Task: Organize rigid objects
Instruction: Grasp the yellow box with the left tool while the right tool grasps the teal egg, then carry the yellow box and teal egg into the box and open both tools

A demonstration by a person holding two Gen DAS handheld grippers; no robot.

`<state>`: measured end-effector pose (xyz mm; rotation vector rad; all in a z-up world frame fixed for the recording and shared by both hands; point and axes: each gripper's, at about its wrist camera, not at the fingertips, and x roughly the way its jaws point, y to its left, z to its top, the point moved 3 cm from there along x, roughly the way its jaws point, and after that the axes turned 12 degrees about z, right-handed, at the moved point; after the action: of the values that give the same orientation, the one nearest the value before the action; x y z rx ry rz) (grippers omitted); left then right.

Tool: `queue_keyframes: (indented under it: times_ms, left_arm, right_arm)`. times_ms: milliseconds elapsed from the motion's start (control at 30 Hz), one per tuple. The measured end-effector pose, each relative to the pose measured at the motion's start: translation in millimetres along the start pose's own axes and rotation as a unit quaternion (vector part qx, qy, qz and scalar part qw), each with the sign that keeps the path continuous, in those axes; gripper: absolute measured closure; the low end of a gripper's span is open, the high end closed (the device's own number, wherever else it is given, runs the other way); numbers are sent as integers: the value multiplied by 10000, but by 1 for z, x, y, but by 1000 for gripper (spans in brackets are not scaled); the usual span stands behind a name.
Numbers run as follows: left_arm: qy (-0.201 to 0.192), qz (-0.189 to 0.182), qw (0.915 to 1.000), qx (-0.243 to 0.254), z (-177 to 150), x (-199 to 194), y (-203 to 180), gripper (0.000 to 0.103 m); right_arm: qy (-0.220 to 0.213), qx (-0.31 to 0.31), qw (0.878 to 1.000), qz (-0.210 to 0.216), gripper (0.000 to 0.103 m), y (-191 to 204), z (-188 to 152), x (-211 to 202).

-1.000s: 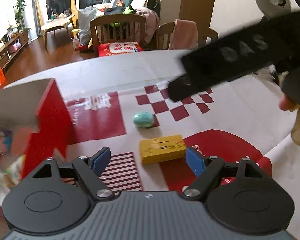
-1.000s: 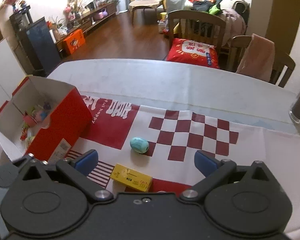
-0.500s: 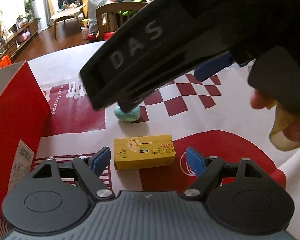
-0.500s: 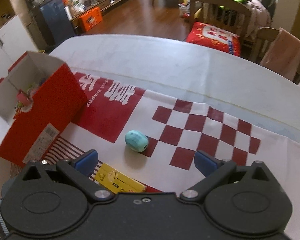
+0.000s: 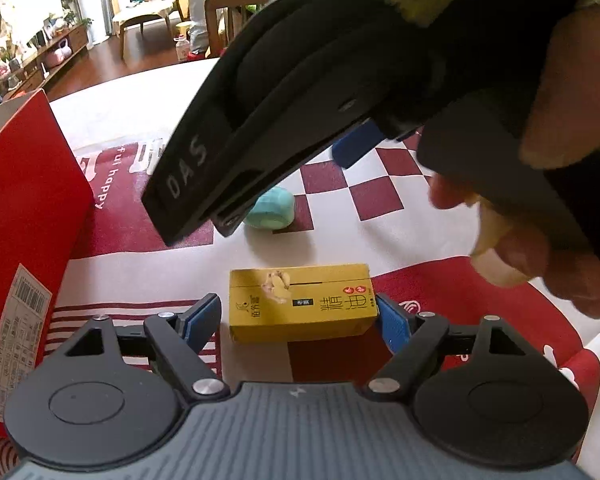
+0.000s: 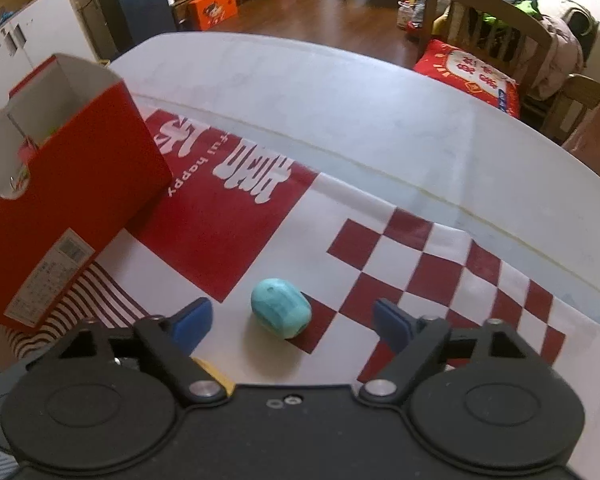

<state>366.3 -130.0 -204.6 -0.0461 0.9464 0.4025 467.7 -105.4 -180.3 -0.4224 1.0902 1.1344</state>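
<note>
Fingers of the left gripper stand wide apart on either side of the yellow box, which lies flat on the bench between the blue pads; the right pad looks to be at the box's end, the left pad a little clear of it, so nothing is gripped yet. Fingers of the right gripper are likewise spread wide and hold nothing, with the teal egg-shaped object lying on the checked part of the red and white cloth between them, touched by neither.

As to progress, the red carton standing open at the left already has some small colourful items inside (too blurred to name), so part of the sorting appears done. Two things remain out on the cloth: the yellow box and the teal object, well apart from the carton. Both look due to be picked up and carried there.

Around the bench are wooden chairs, one with a red cushion. In the left wrist view the right gripper's body and the person's right hand hang close above the yellow box, crowding the path upward and partly hiding the teal object.
</note>
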Motion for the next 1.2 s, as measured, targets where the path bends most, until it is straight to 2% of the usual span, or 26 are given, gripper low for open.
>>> queue_keyframes:
  times_ms: [167,267,300,367,500,800,1200]
  left_arm:
    - [-58,-40,9999,135,-1,2,-4,21]
    - [-88,-61,9999,132,-2,1,-3,21]
    - [-102,-64,9998,132,-2,1,-3,22]
    - [-134,-66,9998,148,-2,-1,-4,26]
    - [-148,-74,9998,136,-4,-2,-3,30]
    - [-46,-50,10000,70,-8,-7,1,31]
    - [-96,-110,9997,-208,-7,-41,21,31]
  right_arm:
    - [101,-245,9996,-107,37,5,1,11]
    - [187,-286,9993,-154,50,5,-1,17]
    - [204,-295,9992,-173,54,6,-2,18]
    - [174,-318,9992,-193,54,7,-2,18]
    - [149,-315,9992,-203,68,9,-2,16]
    - [-23,-69,9996,-279,68,7,-6,3]
    - [-375,117,9988,-292,68,17,-19,-53]
